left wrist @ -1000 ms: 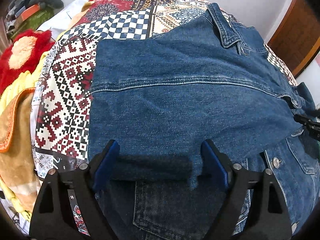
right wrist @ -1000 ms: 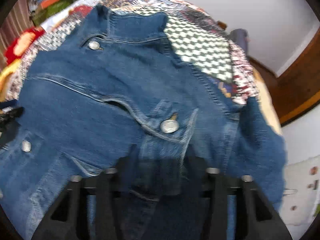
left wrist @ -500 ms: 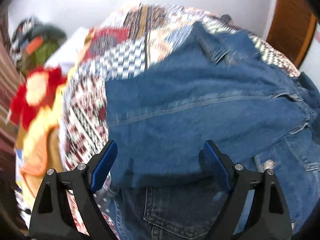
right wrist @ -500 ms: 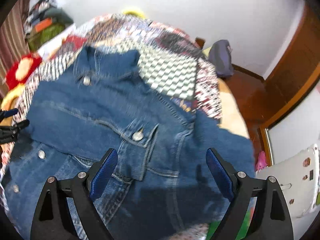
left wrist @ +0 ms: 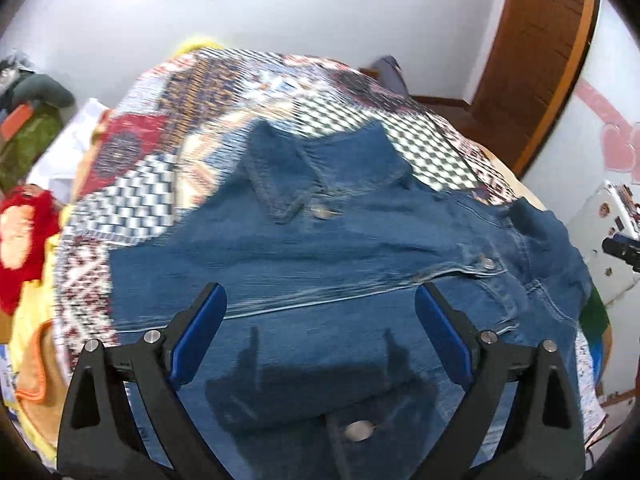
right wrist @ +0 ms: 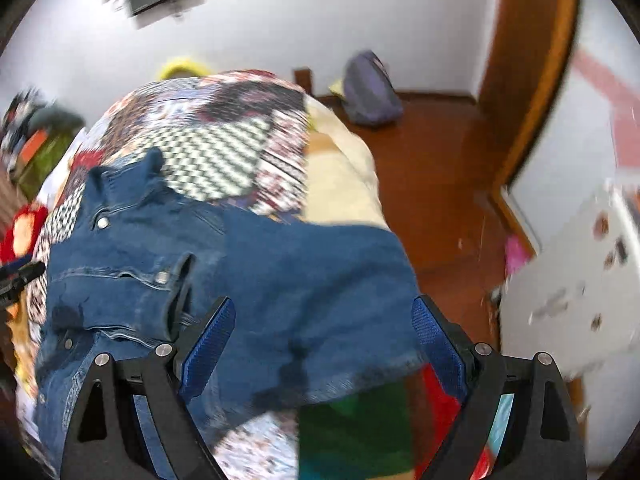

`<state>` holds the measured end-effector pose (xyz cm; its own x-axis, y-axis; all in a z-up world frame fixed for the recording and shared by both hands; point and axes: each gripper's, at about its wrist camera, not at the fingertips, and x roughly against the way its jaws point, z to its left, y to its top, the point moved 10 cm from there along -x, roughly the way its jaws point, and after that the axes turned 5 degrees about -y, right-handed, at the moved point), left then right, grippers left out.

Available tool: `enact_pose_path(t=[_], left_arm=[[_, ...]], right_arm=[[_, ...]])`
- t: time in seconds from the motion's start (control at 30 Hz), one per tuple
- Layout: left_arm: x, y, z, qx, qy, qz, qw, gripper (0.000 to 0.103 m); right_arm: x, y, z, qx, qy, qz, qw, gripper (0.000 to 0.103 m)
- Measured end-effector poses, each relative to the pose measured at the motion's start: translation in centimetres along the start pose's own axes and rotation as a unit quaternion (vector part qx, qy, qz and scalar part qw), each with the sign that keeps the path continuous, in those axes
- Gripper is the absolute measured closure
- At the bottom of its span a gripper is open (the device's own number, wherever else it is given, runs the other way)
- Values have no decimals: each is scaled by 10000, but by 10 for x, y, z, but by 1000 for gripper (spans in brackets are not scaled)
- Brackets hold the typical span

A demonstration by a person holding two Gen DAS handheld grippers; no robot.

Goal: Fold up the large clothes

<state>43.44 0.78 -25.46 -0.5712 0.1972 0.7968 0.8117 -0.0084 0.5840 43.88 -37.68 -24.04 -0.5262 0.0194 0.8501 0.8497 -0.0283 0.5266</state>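
Jacket (left wrist: pixel 360 248) denim lies spread on the quilt (left wrist: pixel 224 92), collar (left wrist: pixel 320 160) toward the far wall, with nothing gripping it. Above its near part, the left gripper (left wrist: pixel 320 332) has its blue-padded jaws wide apart; they have just been opening further, and only flat cloth shows between them, untouched, with the gripper's shadow cast on the fabric below. A metal button (left wrist: pixel 359 430) sits on the jacket just under that gripper, and another button (left wrist: pixel 487 265) marks the chest pocket flap to its right. The right gripper (right wrist: pixel 322 336) also stands released over the jacket's right side, jaws spread, having opened within the last second; a sleeve (right wrist: pixel 340 280) stretches beneath it toward the quilt's edge, not pinched. In the right wrist view, the pocket (right wrist: pixel 160 280) lies left of that gripper, and the collar lies farther away on the checked patch of the quilt. Beyond the jacket, to its left, clothes are piled, among them a red plush item (left wrist: pixel 24 232). To the jacket's right are a wooden floor (right wrist: pixel 440 160), a door (left wrist: pixel 540 40) and a grey bag (right wrist: pixel 370 88) against the wall.
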Motion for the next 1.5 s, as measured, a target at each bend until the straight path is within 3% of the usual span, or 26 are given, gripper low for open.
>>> enact_pose_path(t=[0.2,0.43,0.57,0.67,0.73,0.83,0.93,1.0,1.1,1.3,1.5], left_arm=[[-41,-10,-34,-148,-214,430,9987,7],[-79,-32,-57,-218,-415,983,9941,7],[-90,-42,-62,-407,-279,1114,9925,4],[-91,-45,-67,-598,-144,1081,9922,3],[-90,-45,-68,-596,-148,1068,9924,3],[-88,-46,-66,-505,-182,1083,9927,3],[-82,-46,-64,-458,-178,1062,9931,3],[-75,-45,-64,-457,-186,1000,9938,3],[-59,-43,-62,-467,-172,826,9953,3],[-23,-31,-49,-420,-144,397,9982,3],[12,-22,-31,-259,-190,11,9995,3]], right_arm=[[-36,-36,-53,-986,299,656,9925,14],[-77,-68,-79,-2005,1030,1327,9652,14],[-93,-70,-86,-2581,1428,1381,9455,15],[-103,-67,-90,-2897,1524,1294,9360,22],[-107,-63,-91,-3032,1577,1181,9323,33],[-110,-56,-88,-3021,1530,1009,9355,44],[-104,-48,-82,-2747,1382,805,9482,60],[-93,-40,-78,-2509,1234,628,9581,70],[-71,-26,-72,-2381,1292,398,9618,85],[-4,17,-41,-1954,1574,-359,9673,87],[59,57,32,-1214,1891,-934,9700,87]])
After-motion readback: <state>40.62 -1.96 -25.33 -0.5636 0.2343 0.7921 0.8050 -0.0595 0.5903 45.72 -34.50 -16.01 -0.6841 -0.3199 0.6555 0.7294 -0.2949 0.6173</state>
